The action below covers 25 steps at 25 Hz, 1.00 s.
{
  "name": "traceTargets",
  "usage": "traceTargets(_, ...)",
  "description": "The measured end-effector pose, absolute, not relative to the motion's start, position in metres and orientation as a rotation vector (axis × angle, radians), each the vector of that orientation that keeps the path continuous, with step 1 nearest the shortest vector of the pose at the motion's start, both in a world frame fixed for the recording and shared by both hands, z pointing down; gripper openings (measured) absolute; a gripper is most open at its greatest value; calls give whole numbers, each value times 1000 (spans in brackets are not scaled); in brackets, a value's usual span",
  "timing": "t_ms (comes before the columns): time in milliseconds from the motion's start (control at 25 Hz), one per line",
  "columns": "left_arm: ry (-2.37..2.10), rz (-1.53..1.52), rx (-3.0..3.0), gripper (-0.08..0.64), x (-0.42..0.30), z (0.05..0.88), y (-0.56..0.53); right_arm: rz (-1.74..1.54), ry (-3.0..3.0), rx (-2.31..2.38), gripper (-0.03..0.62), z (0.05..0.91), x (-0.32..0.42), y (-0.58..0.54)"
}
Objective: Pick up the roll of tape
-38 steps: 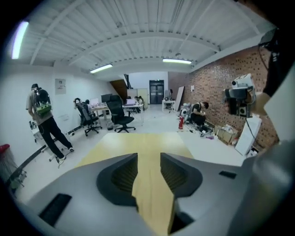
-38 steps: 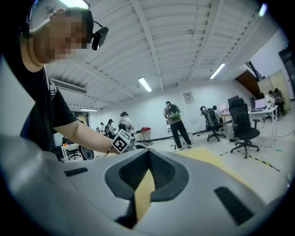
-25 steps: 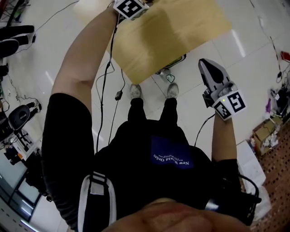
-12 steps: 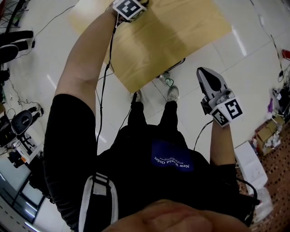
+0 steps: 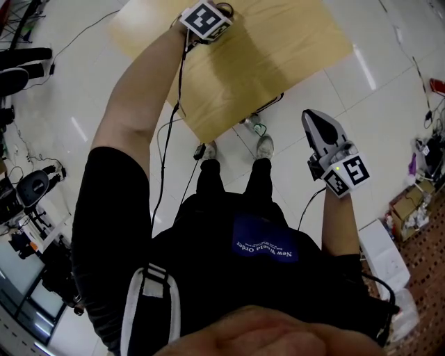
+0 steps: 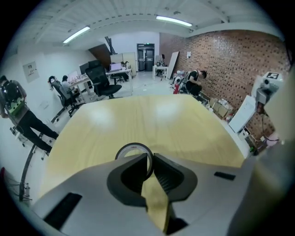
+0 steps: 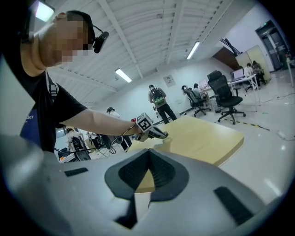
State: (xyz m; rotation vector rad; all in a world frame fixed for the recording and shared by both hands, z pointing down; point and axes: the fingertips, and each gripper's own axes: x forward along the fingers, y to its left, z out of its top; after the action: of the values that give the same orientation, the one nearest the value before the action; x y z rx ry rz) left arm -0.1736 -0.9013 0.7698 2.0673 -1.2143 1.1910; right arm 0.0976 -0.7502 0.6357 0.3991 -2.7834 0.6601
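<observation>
- left claw (image 6: 151, 160): pinching the tape (image 6: 132, 146). jaws have just been closing, w/ the tape's right wall between the tips; one tip sits in the ring's hole, the other outside it.
- tape: thin ring, dark rim, pale inside. it's on the tabletop (image 6: 138, 115), in the near part as the left gripper view shows it, right at the claw tips. lower part hidden behind the jaws, so can't tell if it's flat or on edge.
- tabletop: pale wood, otherwise bare in the left gripper view.
- head view: left arm (image 5: 135, 104) stretched out over the tabletop, marker cube (image 5: 206, 19) at the top edge of the pic; jaws and tape not seen there.
- right claw (image 7: 148, 153): pressed together, tips meeting, nothing between them.
- right claw is well apart from the tape, held off the tabletop's side over the white floor (image 5: 375, 97), pointing toward the tabletop.
- right gripper view: the left claw shows further off, tip down at the tabletop.
- bkgd: office chairs (image 6: 103, 80), brick wall (image 6: 230, 60).
</observation>
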Motion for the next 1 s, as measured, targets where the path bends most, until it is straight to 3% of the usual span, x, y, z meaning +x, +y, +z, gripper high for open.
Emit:
traceTargets(400,-1367,635,2231,54,-154,662,-832,526,-2826,330,-14,582,74,-733)
traceTargets(1000,-1629,187,2382,54,-138,468,-654,302,-2935,212,-14,461,41,-689)
